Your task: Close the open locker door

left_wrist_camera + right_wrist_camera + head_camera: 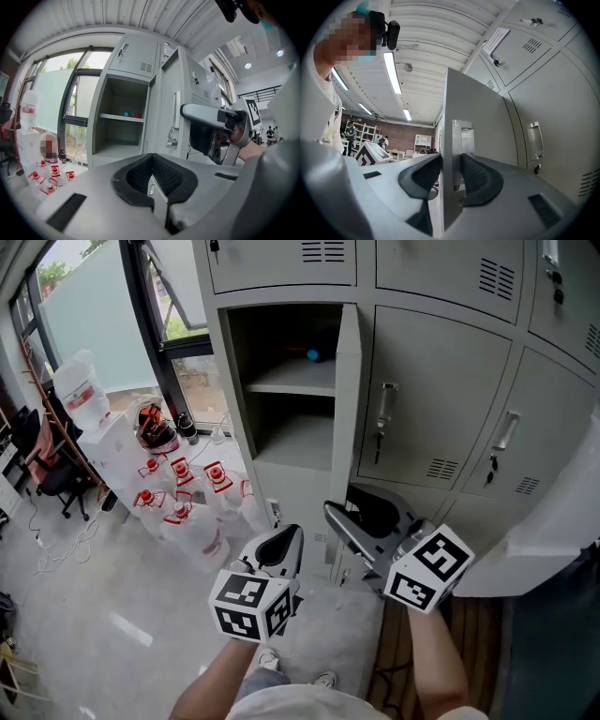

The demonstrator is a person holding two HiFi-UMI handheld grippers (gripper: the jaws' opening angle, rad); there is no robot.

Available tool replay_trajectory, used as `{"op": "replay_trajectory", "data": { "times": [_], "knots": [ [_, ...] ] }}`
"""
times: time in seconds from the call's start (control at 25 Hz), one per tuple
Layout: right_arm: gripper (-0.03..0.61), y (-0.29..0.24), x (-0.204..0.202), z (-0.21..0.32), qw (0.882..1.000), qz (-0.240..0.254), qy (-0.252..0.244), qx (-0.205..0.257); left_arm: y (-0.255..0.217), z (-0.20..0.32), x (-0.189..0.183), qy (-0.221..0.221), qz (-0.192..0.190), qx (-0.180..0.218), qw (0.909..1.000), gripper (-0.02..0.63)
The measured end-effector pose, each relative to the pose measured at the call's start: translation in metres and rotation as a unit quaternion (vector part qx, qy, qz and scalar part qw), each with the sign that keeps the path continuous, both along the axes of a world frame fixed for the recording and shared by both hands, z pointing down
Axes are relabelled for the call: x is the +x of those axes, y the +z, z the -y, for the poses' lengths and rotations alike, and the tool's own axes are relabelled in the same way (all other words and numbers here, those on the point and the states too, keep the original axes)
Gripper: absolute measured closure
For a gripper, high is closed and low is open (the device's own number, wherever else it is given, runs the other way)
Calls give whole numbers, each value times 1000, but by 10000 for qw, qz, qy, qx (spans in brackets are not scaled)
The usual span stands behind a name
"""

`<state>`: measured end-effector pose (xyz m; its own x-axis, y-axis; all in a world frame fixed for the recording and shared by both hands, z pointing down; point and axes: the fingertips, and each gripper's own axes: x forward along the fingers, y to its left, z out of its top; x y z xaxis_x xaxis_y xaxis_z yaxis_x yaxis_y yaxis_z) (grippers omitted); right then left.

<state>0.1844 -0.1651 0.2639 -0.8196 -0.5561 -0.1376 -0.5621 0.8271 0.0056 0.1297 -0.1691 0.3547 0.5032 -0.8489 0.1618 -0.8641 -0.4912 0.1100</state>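
The right gripper [451, 164] pinches its fingers [480, 180] on the edge of the open locker door [478, 136], which sticks out from the locker [291, 381], likely to swing it shut, while the left gripper [152, 161] waits below, closed on nothing.

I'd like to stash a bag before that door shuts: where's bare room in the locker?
The lower compartment, under the shelf and left of the locker door, is bare. The shelf's front is free; small things sit at its back. The right gripper clamps the door's edge. Jugs crowd the floor leftward.
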Motion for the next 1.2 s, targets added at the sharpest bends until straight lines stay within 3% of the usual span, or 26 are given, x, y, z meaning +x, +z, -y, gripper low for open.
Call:
{"op": "replay_trajectory", "data": {
  "times": [0.68,1.2],
  "knots": [
    [466,-1,-83,29,9999,33,126,-24,7,31,-77,-60,-149,-86,9998,607],
    [476,-1,-143,78,9968,-30,801,-40,0,81,-137,244,-230,-4,9994,607]
  ]
}}
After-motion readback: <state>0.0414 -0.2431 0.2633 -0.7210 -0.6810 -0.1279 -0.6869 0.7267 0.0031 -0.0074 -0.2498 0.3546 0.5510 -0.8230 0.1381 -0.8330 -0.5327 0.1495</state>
